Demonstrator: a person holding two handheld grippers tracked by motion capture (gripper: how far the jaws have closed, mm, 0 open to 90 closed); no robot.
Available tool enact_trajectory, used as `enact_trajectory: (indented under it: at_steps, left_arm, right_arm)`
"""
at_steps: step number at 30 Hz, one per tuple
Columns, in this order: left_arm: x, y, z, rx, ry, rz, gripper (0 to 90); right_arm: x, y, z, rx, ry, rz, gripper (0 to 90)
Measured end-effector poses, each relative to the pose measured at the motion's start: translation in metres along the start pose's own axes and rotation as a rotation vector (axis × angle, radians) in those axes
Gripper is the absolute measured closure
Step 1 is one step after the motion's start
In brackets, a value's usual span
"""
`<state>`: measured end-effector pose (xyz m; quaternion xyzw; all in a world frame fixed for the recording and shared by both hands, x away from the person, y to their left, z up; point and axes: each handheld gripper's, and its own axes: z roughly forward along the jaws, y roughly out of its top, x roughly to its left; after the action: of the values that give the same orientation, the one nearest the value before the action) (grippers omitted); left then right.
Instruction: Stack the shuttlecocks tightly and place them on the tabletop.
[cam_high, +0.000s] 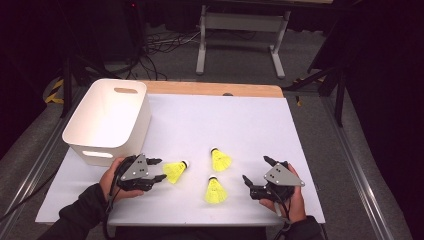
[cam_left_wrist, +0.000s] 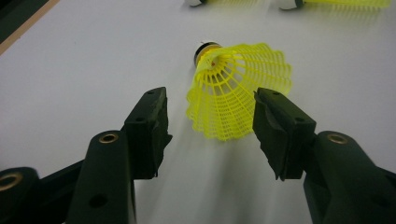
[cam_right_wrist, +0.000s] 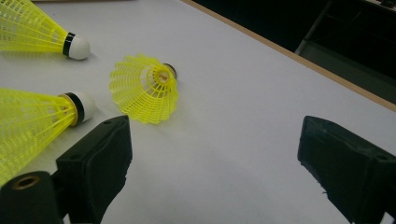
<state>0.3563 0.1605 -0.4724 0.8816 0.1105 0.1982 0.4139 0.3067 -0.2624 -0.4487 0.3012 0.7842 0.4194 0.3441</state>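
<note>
1. Approaching with left hand-held gripper (cam_high: 159, 169): jaws half open, straddling skirt of nearest shuttlecock (cam_left_wrist: 236, 91); nothing gripped yet, pads (cam_left_wrist: 149, 123) apparently not yet pressing on mesh.
2. Lying on its side on white table (cam_high: 240, 120), that shuttlecock: cork tip pointing away from the jaws, open skirt facing them, so offering the widest part for pinching.
3. Hovering over near right of table, right hand-held gripper (cam_high: 256, 172): jaws wide open, holding nothing, seemingly waiting.
4. Lying between both grippers, two more shuttlecocks (cam_high: 220, 160) (cam_high: 214, 191).
5. Standing at far left, white bin (cam_high: 107, 120), open-topped; probably serving as drop point.
</note>
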Motion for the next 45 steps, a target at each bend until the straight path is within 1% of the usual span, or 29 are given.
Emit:
enact_trajectory:
  at_steps: [2,3,7,9,11,13,15,18,22,24,29,33,40,45]
  left_arm:
    - [0.001,0.003,0.006,0.010,0.001,0.006,47.7]
    - [0.001,0.005,0.008,0.021,0.011,0.012,48.3]
    - [0.006,0.010,0.019,0.044,0.025,0.001,51.3]
    - [0.008,0.012,0.021,0.047,0.021,-0.003,54.9]
    - [0.008,0.014,0.022,0.050,0.027,0.007,59.9]
    - [0.007,0.016,0.021,0.038,0.014,0.028,64.2]
    - [0.005,0.018,0.020,0.044,0.011,0.048,71.0]
    - [0.005,0.020,0.021,0.047,0.008,0.059,77.7]
    - [0.004,0.023,0.021,0.047,0.002,0.079,87.0]
    - [0.004,0.025,0.020,0.050,0.010,0.083,88.1]
    - [0.006,0.027,0.015,0.044,0.023,0.067,88.7]
    - [0.005,0.030,0.011,0.045,0.034,0.068,88.8]
    - [0.004,0.031,0.007,0.039,0.032,0.071,88.9]
    - [0.002,0.032,0.004,0.051,0.033,0.067,88.9]
  right_arm:
    - [0.001,0.000,0.000,-0.001,0.004,0.000,10.8]
    - [0.001,0.000,0.000,0.000,0.005,-0.001,10.9]
    - [0.000,-0.001,0.000,0.004,0.006,0.002,11.0]
    - [0.000,-0.001,0.000,0.006,0.009,-0.004,11.1]
    - [0.000,-0.001,0.000,0.007,0.012,-0.009,11.2]
    - [0.001,-0.001,0.001,0.010,0.014,-0.007,11.2]
    - [0.001,-0.001,0.001,0.014,0.011,-0.010,11.2]
    - [0.001,-0.001,0.002,0.019,0.012,-0.005,11.5]
    - [0.002,-0.001,0.002,0.024,0.011,-0.013,11.5]
    - [0.002,-0.001,0.002,0.023,0.009,-0.009,11.6]
    - [0.002,-0.001,0.003,0.030,0.008,-0.015,11.8]
    - [0.003,0.000,0.003,0.032,0.008,-0.015,11.9]
    - [0.004,0.000,0.004,0.035,0.012,-0.018,12.0]
    - [0.005,0.001,0.003,0.035,0.016,-0.020,12.0]
